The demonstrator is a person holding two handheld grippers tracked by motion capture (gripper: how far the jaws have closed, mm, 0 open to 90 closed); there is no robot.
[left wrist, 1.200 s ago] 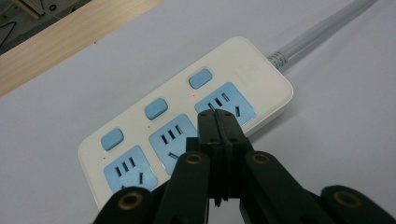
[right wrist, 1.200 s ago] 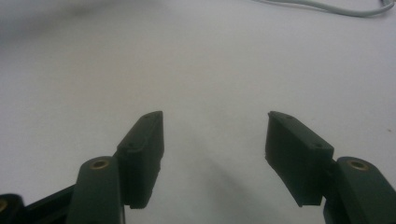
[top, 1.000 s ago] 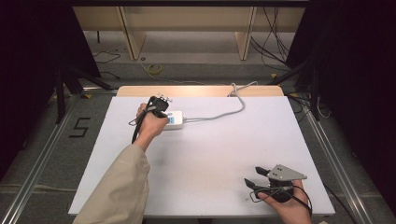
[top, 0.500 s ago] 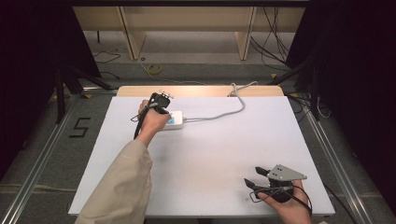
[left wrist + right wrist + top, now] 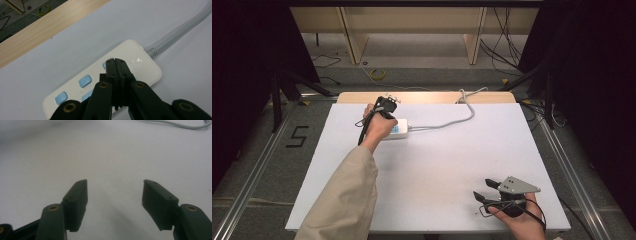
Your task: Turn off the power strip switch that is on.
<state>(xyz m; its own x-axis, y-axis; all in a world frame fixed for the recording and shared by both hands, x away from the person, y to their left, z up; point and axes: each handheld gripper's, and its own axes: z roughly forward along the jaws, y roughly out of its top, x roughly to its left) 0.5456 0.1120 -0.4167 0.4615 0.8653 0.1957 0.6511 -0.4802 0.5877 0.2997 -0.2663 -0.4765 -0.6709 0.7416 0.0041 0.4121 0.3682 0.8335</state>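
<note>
White worktop [image 5: 437,170] fills the middle of the high view, with a strip of bare wood along its far edge and grey floor around it. Wooden furniture legs stand on the floor at the top of the frame, with loose cables beside them.

Power strip [image 5: 398,129]: white, with pale blue buttons, lying flat on the worktop in the upper left part of the high view. Its grey cord [image 5: 452,121] leaves the strip's right end, curves up and right, and runs off the far edge of the worktop.

Left tongs [image 5: 384,106]: held in the person's left hand [image 5: 377,127], beige sleeve coming in from the bottom left. In the left gripper view the left tongs [image 5: 115,65] are clenched, jaws pressed together with no gap, and the tips sit on the top face of the power strip [image 5: 100,82], at a blue button near the cord end. Three more blue buttons show on the strip towards the lower left of that frame. The cord [image 5: 180,32] exits towards the upper right.

Right tongs [image 5: 484,190]: lower right of the high view, held in the right hand [image 5: 519,220] just above the worktop's near edge, well apart from the power strip. In the right gripper view the right tongs [image 5: 115,188] are released, jaws spread wide with bare white worktop between them, grasping nothing. A length of cord [image 5: 172,123] crosses the top right corner of that frame.
</note>
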